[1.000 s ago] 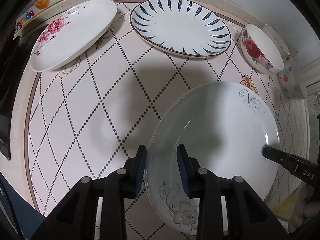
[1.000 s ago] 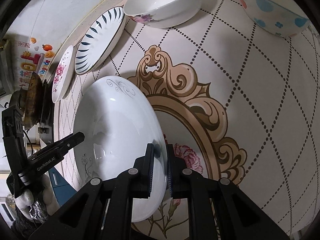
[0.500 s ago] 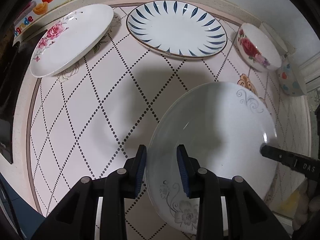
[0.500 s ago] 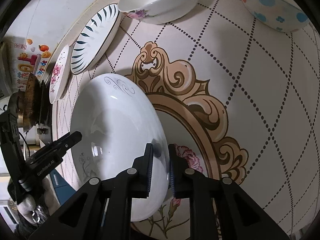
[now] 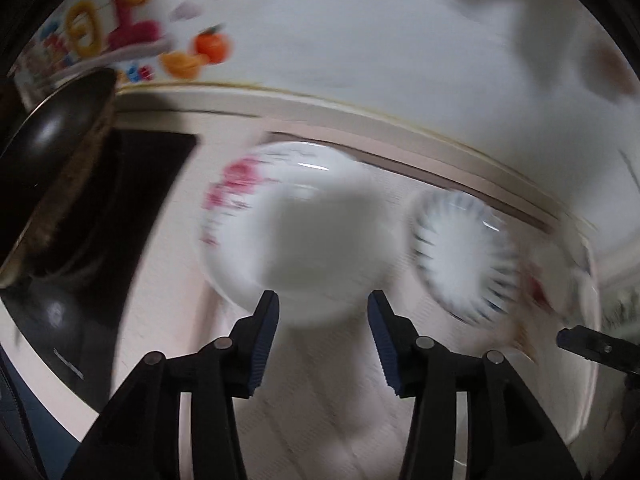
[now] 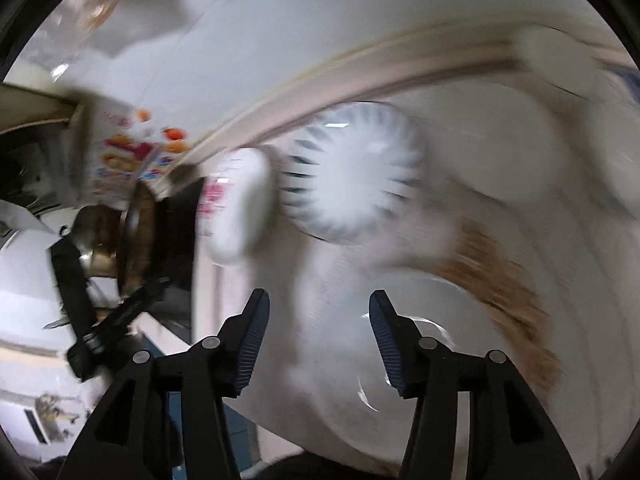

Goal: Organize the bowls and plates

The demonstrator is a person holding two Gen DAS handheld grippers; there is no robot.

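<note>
Both views are smeared by motion. My left gripper (image 5: pixel 323 298) is open, its jaws still opening, with nothing between them. Just beyond it lies the pink-flowered plate (image 5: pixel 288 224), and the blue-striped plate (image 5: pixel 464 256) sits to the right. My right gripper (image 6: pixel 319 296) is also open and still opening, holding nothing. Under and to the right of it, the white grey-patterned plate (image 6: pixel 432 364) lies blurred on the mat. The blue-striped plate (image 6: pixel 352 172) and the pink-flowered plate (image 6: pixel 236 208) lie beyond it.
A dark pan (image 5: pixel 52 168) stands on a black hob (image 5: pixel 132 216) at the left. A white wall with fruit stickers (image 5: pixel 212 44) bounds the counter at the back. A blurred flowered bowl (image 5: pixel 556 280) sits far right. The left gripper (image 6: pixel 132 308) shows at the left of the right wrist view.
Both grippers have let go of the grey-patterned plate's rim, opened and lifted away. The left view swung left over the pink-flowered plate; both views now take in the back wall.
</note>
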